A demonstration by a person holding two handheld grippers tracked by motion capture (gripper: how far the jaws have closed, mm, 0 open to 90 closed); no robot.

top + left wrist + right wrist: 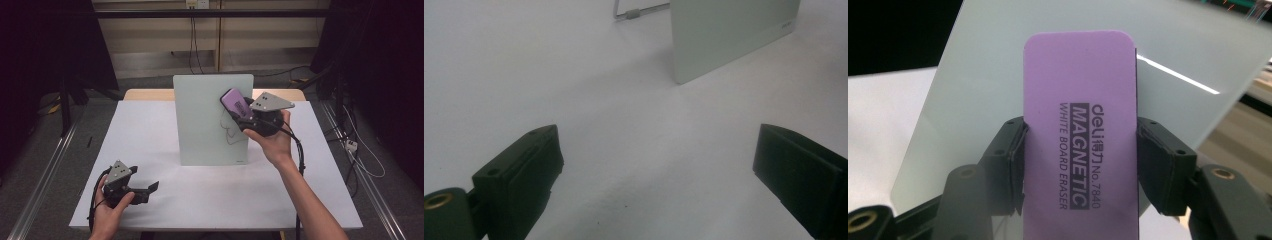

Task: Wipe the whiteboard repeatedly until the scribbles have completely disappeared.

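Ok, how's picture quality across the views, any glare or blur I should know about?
High view: room edges dark, table evenly lit, faint marks on the whiteboard readable. Left gripper view: near jaws soft, soft shadow beside the board. Right gripper view: eraser print sharp, one bright glare streak across the board behind it.

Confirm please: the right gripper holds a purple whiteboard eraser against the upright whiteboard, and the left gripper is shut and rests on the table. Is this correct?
Not fully. The left gripper is open: the left gripper view shows its jaws standing wide apart with nothing between them. The rest holds: the right gripper holds the purple whiteboard eraser at the upright whiteboard, and the left one rests low on the table.
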